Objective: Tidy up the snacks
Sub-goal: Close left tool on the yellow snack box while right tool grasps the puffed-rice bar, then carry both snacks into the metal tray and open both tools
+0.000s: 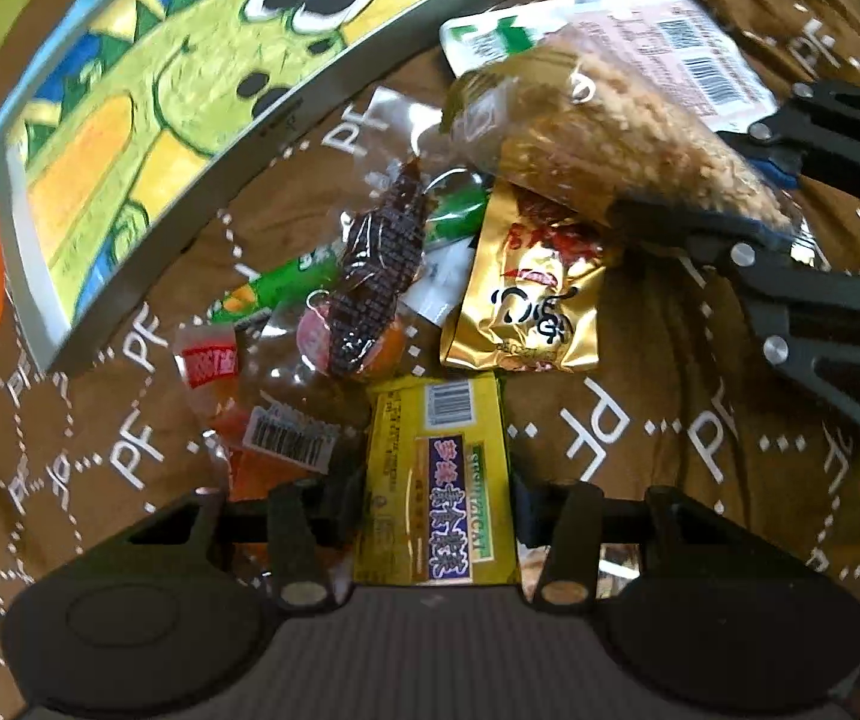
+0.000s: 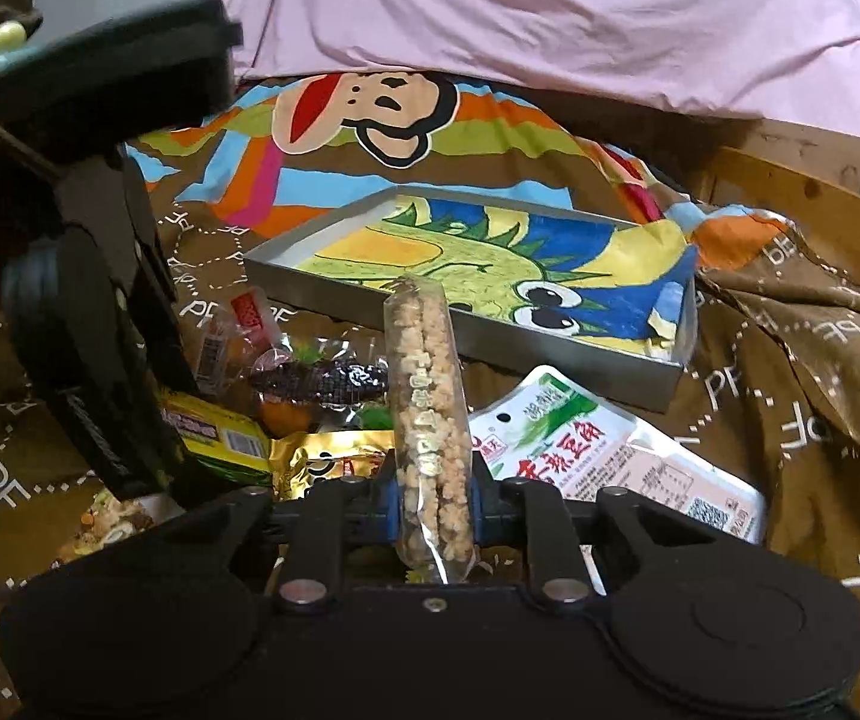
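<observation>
1. R gripper (image 2: 433,501) pinches a clear tube-pack of puffed-grain bar (image 2: 427,414) near its lower end; the pack sticks up and fwd, lifted off the pile, prob. for carrying to the tray.
2. L gripper (image 1: 437,501) has its fingers either side of a yellow snack pack (image 1: 439,480); looks closed on it, pack low at the pile's near edge.
3. Rest of snacks lie loose on the brown bedspread (image 1: 640,420): gold pouch (image 1: 526,300), dark corn-shaped pack (image 1: 376,276), white-green bean pack (image 2: 598,450).
4. Grey tray (image 2: 550,354) w/ dinosaur drawing sits just beyond the pile, no snacks inside — likely the sorting spot.
</observation>
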